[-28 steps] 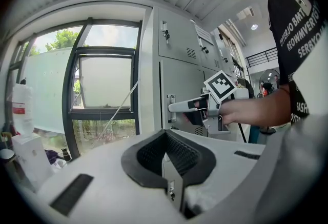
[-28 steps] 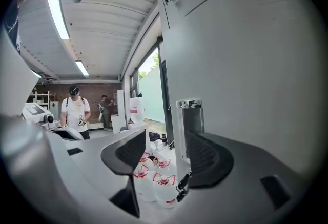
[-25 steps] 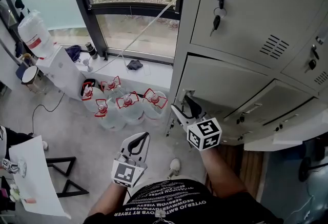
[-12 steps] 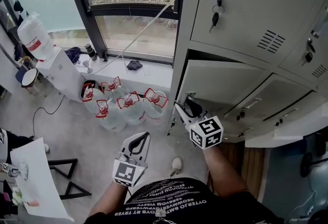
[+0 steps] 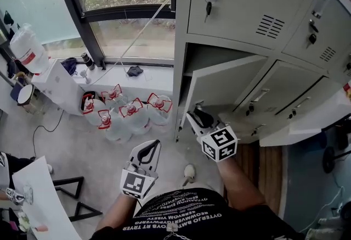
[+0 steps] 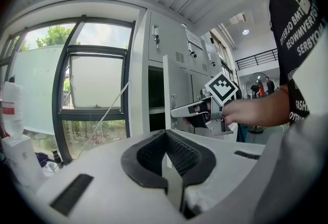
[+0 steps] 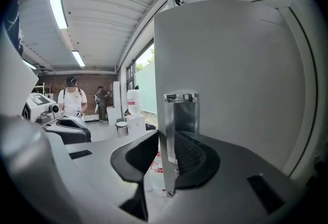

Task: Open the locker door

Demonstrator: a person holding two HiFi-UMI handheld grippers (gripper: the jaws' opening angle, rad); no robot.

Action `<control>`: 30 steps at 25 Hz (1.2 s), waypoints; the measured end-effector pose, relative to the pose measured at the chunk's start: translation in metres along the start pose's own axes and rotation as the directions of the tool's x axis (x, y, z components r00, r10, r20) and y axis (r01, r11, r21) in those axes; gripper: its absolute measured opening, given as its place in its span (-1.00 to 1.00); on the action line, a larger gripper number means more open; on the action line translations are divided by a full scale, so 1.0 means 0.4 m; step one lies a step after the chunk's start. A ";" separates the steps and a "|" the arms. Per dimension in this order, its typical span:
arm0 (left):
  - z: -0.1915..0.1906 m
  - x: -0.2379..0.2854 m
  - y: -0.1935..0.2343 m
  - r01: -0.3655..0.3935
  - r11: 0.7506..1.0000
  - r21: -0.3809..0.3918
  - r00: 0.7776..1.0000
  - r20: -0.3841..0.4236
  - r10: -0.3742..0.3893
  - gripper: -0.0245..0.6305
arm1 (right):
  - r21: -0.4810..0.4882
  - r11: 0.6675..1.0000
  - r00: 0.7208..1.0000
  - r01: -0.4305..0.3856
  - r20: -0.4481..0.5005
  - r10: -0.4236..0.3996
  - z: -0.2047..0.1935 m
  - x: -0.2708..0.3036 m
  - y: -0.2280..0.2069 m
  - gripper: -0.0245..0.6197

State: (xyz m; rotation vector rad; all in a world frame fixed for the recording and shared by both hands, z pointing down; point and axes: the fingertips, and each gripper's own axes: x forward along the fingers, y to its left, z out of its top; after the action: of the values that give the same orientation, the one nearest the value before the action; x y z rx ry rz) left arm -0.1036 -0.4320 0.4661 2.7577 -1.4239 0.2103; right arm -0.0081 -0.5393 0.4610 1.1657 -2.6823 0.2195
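The pale grey locker door [image 5: 230, 88] in the lower row stands partly open, swung out from its dark compartment. My right gripper [image 5: 194, 115] is at the door's free left edge. In the right gripper view the door [image 7: 230, 74] fills the right side, and its edge with the metal latch plate [image 7: 180, 115] sits between the jaws of my right gripper [image 7: 166, 151]. Those jaws have just been closing and the pads press on the edge. My left gripper [image 5: 149, 148] hangs lower left, apart from the lockers. Seen in its own view, the left gripper [image 6: 165, 154] is shut and empty.
Several water bottles [image 5: 129, 112] stand on the floor below the window sill [image 5: 137, 77], left of the lockers. A water dispenser [image 5: 38, 63] is at far left. Keys [image 5: 208, 5] hang in the upper locker. More open doors [image 5: 307, 118] jut out at right. People [image 7: 72, 97] stand far behind.
The locker door has swung further out from the cabinet, with my right gripper staying at its edge and coming back with it. The left gripper has barely shifted.
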 end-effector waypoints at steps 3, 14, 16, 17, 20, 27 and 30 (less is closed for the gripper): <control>-0.003 -0.011 -0.020 0.028 1.000 0.010 1.000 -0.002 -0.028 -0.95 | 0.007 1.000 1.000 0.008 0.007 -0.008 -0.010 -0.037 0.013 -0.68; -0.010 -0.023 -0.086 0.118 0.993 0.012 0.993 -0.006 -0.118 -0.95 | -0.028 0.999 0.999 -0.029 0.024 0.030 -0.046 -0.173 0.041 -0.66; -0.011 -0.021 -0.096 0.131 0.991 0.012 0.991 -0.005 -0.131 -0.95 | -0.026 0.999 0.999 -0.025 0.028 0.026 -0.052 -0.199 0.042 -0.66; -0.010 -0.021 -0.101 0.137 0.990 0.012 0.991 -0.002 -0.137 -0.95 | -0.026 0.999 0.999 -0.024 0.029 0.025 -0.055 -0.212 0.042 -0.65; -0.006 -0.019 -0.117 0.156 0.988 0.017 0.988 0.002 -0.156 -0.95 | -0.029 0.999 1.000 -0.020 0.023 0.021 -0.067 -0.253 0.041 -0.65; 0.000 -0.021 -0.142 0.182 0.983 0.021 0.983 0.012 -0.182 -0.95 | -0.027 1.000 1.000 0.005 0.020 -0.004 -0.086 -0.333 0.026 -0.62; 0.004 -0.025 -0.152 0.190 0.981 0.027 0.982 0.010 -0.190 -0.95 | -0.019 1.000 1.000 0.013 0.022 -0.013 -0.092 -0.360 0.019 -0.60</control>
State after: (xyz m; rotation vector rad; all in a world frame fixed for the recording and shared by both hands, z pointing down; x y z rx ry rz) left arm -0.0597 -0.3888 0.4653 2.8978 -1.1570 0.2069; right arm 0.0869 -0.4247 0.4604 1.1865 -2.6887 0.1802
